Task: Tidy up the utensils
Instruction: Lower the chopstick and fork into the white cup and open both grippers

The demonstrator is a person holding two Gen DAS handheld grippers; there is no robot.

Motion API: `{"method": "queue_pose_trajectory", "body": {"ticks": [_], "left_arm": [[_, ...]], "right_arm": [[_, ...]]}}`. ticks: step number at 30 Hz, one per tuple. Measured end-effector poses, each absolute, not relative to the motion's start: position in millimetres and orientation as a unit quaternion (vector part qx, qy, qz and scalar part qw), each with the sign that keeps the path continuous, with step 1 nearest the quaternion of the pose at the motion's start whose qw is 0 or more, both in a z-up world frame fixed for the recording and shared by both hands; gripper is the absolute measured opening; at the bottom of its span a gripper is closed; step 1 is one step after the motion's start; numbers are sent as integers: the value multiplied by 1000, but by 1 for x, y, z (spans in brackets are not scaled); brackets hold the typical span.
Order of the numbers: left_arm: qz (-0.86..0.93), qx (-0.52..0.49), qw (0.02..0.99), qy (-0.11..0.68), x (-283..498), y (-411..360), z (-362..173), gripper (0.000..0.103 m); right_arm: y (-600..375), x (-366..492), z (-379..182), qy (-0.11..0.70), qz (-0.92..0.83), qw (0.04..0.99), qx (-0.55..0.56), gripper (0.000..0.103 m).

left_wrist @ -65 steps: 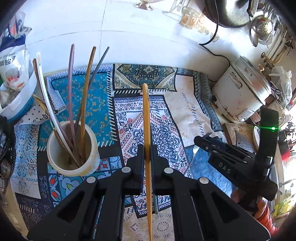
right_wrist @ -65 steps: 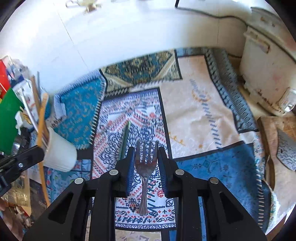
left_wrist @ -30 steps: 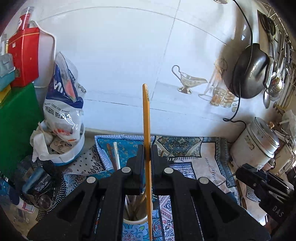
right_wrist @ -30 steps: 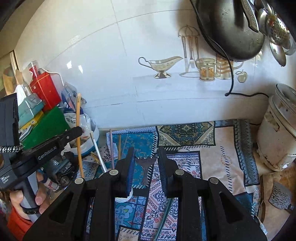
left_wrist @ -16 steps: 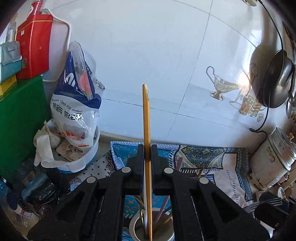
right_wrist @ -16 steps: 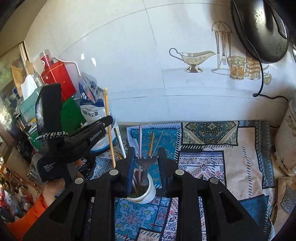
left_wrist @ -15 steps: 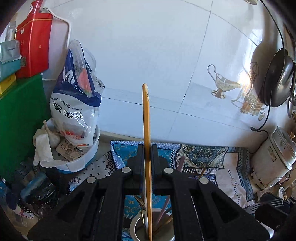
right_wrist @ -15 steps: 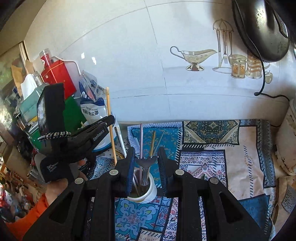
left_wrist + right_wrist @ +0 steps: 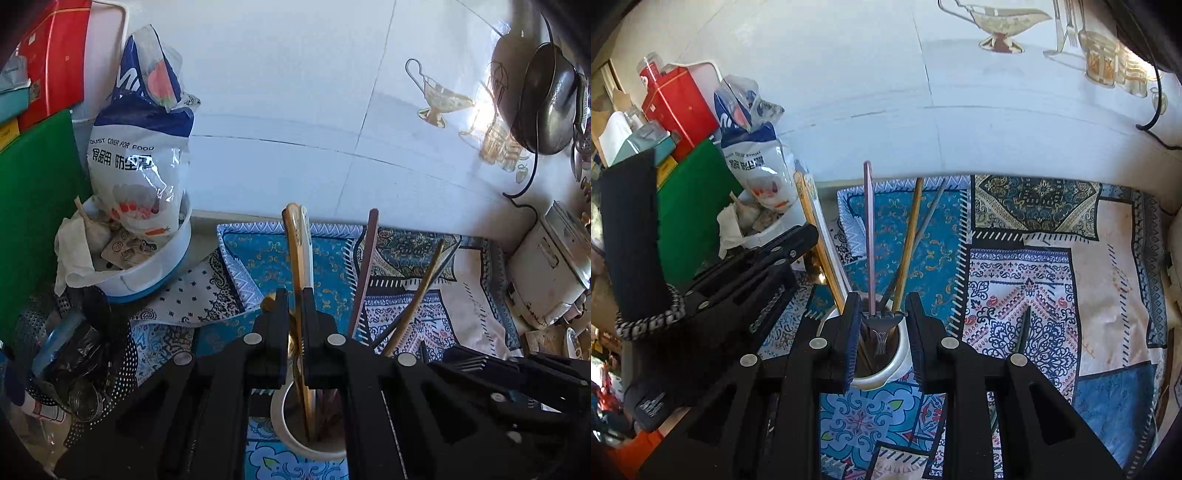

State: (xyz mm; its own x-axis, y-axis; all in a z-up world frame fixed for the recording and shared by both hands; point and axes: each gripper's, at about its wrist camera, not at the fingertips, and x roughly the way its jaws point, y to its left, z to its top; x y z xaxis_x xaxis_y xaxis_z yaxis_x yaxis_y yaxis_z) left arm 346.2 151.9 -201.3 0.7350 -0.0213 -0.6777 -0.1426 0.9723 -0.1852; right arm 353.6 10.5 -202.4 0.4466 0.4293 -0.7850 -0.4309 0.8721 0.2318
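Note:
A white utensil cup (image 9: 284, 432) stands on the patterned mat and holds several chopsticks. My left gripper (image 9: 294, 310) sits just above it, jaws slightly parted, with the yellow chopstick (image 9: 295, 258) standing loose between them, its lower end in the cup. My right gripper (image 9: 881, 314) is over the same cup (image 9: 903, 354), jaws apart, and the metal fork (image 9: 882, 325) stands in the cup between them without touching the pads. A pink chopstick (image 9: 868, 229) and a brown one (image 9: 908, 243) lean out of the cup.
A white tub with a plastic bag (image 9: 140, 155) and a green board (image 9: 33, 206) stand left of the cup. A rice cooker (image 9: 550, 266) is at the right. A dark utensil (image 9: 1023, 332) lies on the mat right of the cup. The tiled wall is behind.
Both grippers came down over the cup. The left jaws loosened and the yellow chopstick slid down into the cup. The right jaws opened and the fork dropped into the cup.

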Motion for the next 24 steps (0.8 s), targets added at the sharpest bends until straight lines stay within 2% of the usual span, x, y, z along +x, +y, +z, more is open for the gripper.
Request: {"method": "queue_pose_trajectory", "body": {"ticks": [10, 24], "left_arm": [[22, -127, 909, 395, 324, 160, -194, 4], [31, -117, 912, 393, 295, 151, -164, 8]], "right_arm": [[26, 361, -216, 485, 258, 835, -29, 23], [5, 344, -180, 446, 275, 851, -38, 29]]}}
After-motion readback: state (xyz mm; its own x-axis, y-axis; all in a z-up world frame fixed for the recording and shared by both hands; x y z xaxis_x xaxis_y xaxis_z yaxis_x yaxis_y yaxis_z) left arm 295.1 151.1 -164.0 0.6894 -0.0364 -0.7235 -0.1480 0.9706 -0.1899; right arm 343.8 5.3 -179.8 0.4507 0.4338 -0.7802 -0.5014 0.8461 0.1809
